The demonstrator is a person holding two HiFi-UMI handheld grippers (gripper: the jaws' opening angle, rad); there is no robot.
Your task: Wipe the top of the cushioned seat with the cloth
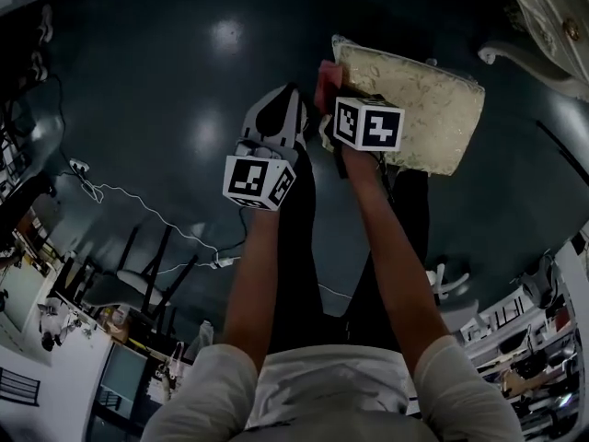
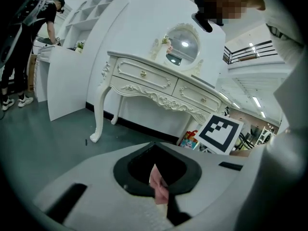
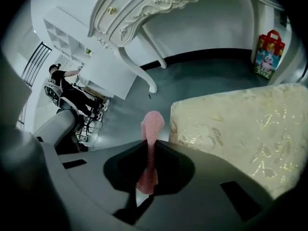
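Right gripper (image 3: 148, 146): clenched on pink cloth (image 3: 152, 126), which stands up between the closed jaws | Left gripper (image 2: 155, 149): closed on a pink fold of the cloth | Cushioned seat (image 3: 240, 134): cream, gold-patterned, on dark floor (image 1: 138, 81), just beside the cloth | White dressing table (image 2: 159, 88): beyond.

The cushioned seat (image 3: 240, 124) wears a cream woven fabric with a faint sheen; glinting gold thread runs through its pattern. The cloth (image 3: 153, 124) is pink, soft and nubbly, like a fine knit or terry, and wholly matt. The shells of the right gripper (image 3: 148, 150) and the left gripper (image 2: 156, 177) look like smooth, matt grey plastic. The dark floor (image 1: 166, 72) is glossy and mirrors the lamps. The dressing table (image 2: 154, 85) is painted white, carved, satin-smooth.
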